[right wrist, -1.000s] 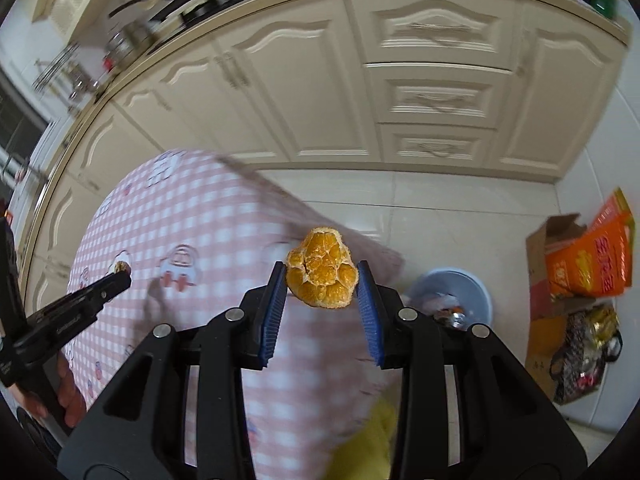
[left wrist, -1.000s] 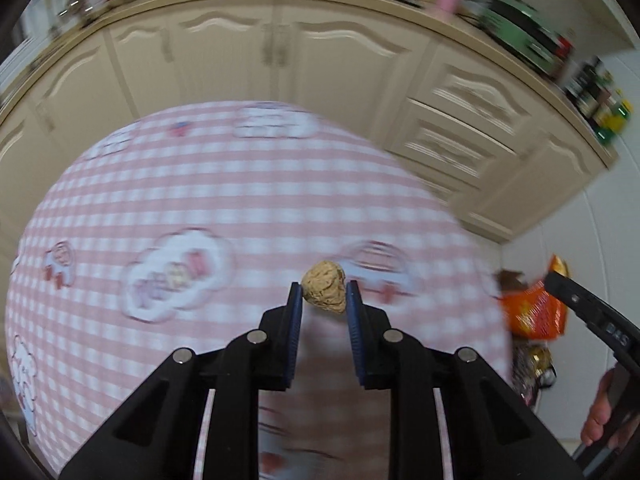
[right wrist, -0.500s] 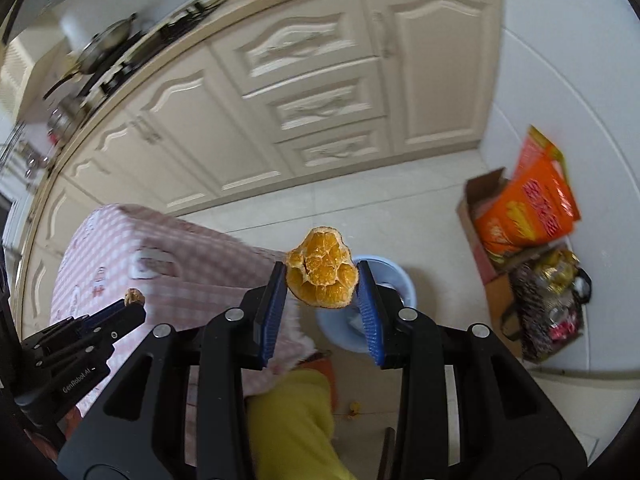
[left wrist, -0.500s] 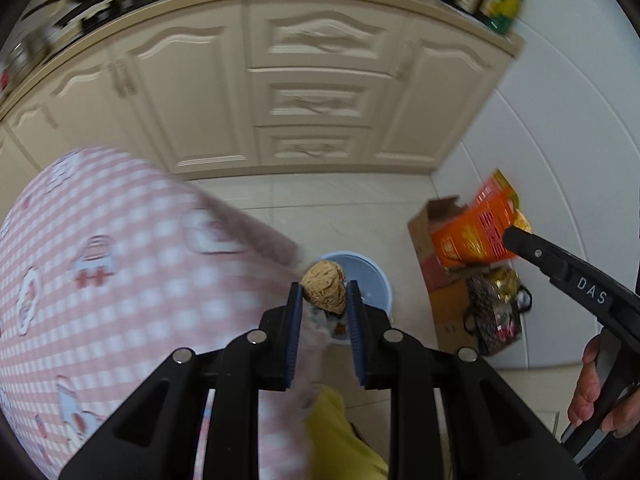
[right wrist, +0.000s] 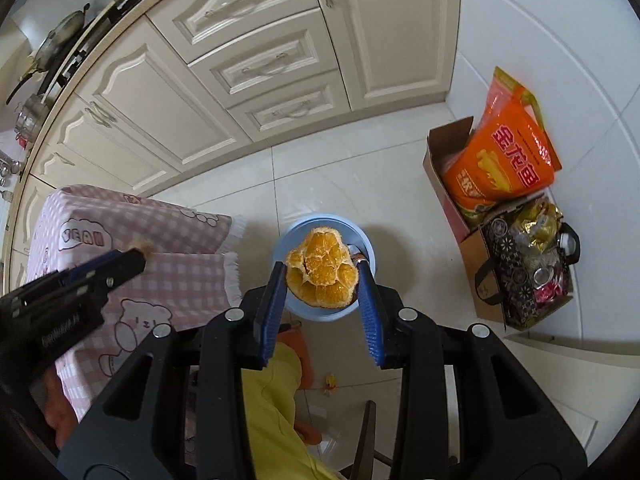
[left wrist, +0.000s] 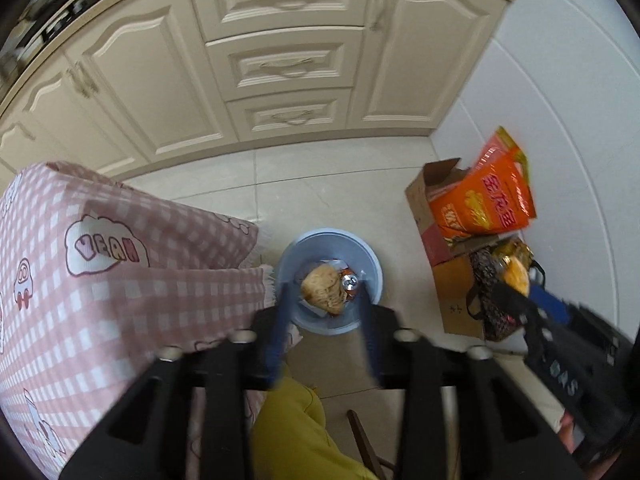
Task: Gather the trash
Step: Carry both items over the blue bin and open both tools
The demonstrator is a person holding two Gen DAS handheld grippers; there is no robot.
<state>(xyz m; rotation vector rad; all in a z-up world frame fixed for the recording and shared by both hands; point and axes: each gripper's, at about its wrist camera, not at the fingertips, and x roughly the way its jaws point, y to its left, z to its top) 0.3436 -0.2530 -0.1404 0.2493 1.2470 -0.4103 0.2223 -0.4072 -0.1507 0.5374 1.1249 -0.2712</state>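
A light blue bin (left wrist: 332,240) stands on the tiled floor beside the table. My left gripper (left wrist: 323,286) points down over it and its jaws are opening. A brown shell-like lump (left wrist: 322,288) sits between the blurred fingers, clear of both pads. The right gripper (right wrist: 320,266) is shut on a piece of orange (right wrist: 320,270) with its segments showing, held above the bin's rim (right wrist: 296,228). Each gripper appears at the edge of the other's view. A drink can (left wrist: 350,280) lies inside the bin.
The table with a pink checked cloth (left wrist: 120,280) lies left of the bin. A cardboard box with an orange bag (right wrist: 504,160) and a dark patterned bag (right wrist: 524,272) stand at the right wall. Cream cabinets (left wrist: 280,68) lie behind. A yellow trouser leg (right wrist: 272,392) is below.
Both grippers swung from above the table to over the blue bin. The left jaws have spread and no longer press on the brown lump. The right still clamps the orange.
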